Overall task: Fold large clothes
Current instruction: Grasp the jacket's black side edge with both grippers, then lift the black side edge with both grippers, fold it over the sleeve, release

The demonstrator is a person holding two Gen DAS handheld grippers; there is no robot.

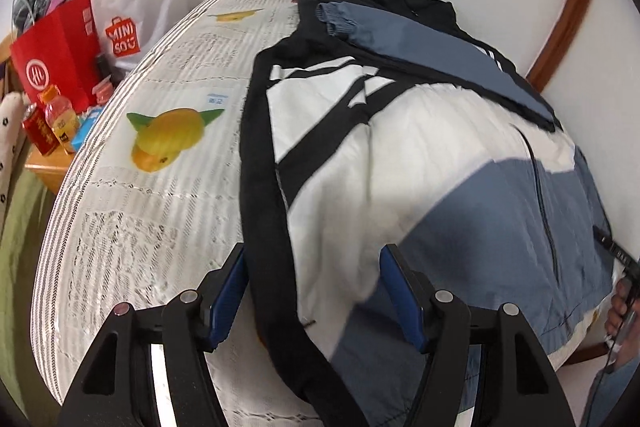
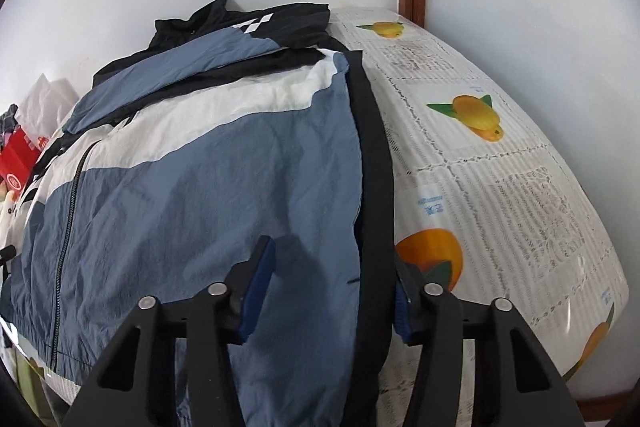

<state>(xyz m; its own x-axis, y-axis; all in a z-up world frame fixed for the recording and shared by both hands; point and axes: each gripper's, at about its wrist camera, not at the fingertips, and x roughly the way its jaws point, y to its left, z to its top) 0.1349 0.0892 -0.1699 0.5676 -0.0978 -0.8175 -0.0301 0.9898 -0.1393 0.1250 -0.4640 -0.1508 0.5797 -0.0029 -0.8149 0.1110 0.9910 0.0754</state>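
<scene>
A blue, white and black zip jacket [image 1: 420,163] lies flat on the table, a blue sleeve [image 1: 400,39] folded across its top. In the left wrist view my left gripper [image 1: 314,267] is open, its blue-padded fingers [image 1: 228,291] straddling the jacket's black side edge [image 1: 264,227] near the hem. In the right wrist view the jacket [image 2: 192,179] fills the left and centre. My right gripper [image 2: 332,275] is open, its fingers [image 2: 260,279] straddling the other black side edge [image 2: 376,211] near the hem.
The table carries a white lace-print cloth with fruit pictures [image 1: 168,139], also seen in the right wrist view [image 2: 500,167]. Left of the table stand a red bag [image 1: 56,55], a white Miniso bag [image 1: 128,7] and a drink bottle [image 1: 60,115]. A white wall is behind.
</scene>
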